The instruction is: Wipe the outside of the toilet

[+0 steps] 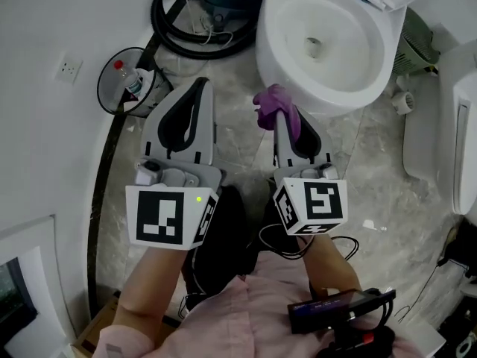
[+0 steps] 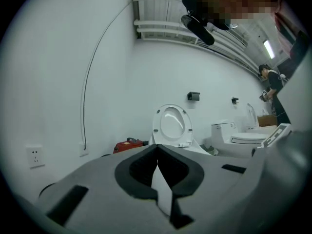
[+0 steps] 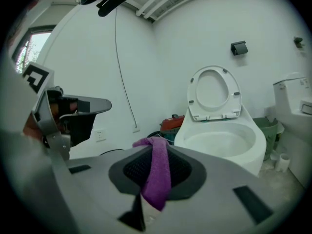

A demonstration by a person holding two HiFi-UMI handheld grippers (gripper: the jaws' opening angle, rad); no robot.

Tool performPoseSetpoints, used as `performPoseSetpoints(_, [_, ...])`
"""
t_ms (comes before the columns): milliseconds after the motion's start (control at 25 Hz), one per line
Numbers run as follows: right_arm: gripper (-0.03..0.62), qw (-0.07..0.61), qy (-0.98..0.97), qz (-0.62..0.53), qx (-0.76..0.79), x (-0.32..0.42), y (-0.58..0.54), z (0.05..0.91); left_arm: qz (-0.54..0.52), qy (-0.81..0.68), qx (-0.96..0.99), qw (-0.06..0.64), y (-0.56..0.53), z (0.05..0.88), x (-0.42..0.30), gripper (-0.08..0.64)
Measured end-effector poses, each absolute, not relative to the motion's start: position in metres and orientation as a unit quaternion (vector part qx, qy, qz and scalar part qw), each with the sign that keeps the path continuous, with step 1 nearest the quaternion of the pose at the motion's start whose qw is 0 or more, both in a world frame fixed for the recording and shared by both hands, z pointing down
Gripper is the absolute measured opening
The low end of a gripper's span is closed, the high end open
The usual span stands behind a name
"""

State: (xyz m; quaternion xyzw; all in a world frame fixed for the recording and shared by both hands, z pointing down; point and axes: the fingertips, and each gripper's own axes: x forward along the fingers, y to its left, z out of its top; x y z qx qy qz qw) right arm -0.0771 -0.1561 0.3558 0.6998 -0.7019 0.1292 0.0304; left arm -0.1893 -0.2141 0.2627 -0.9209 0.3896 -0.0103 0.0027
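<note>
right claw (image 1: 286, 121) pinches a fuzzy purple cloth (image 1: 271, 103) near the glossy white toilet (image 1: 389, 37); left claw (image 1: 202, 86) pressed together.

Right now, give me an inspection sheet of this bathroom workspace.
Surface: grey marbled floor.
Job's things: toilet, lid up; purple cloth.
Clutter: bin holding a bottle; green basket.
Grippers: left claw shut, empty; right claw shut on cloth.
Cables: black hose coiled beside toilet; thin cable by the right wrist.
Surroundings: white wall, socket, second toilet to the right.
</note>
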Motion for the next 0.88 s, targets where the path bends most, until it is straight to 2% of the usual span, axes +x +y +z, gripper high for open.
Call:
performPoseSetpoints(320, [0.064, 0.033, -0.682, 0.111, 0.722, -0.079, -0.190, 0.410, -0.006, 0.385, -0.923, 0.003, -0.237, 0.304, -0.189, 0.008])
performPoseSetpoints(880, [0.064, 0.024, -0.613, 0.109, 0.782, -0.061, -0.244, 0.432, -0.036, 0.386, -0.922, -0.011, -0.269, 0.342, -0.187, 0.008])
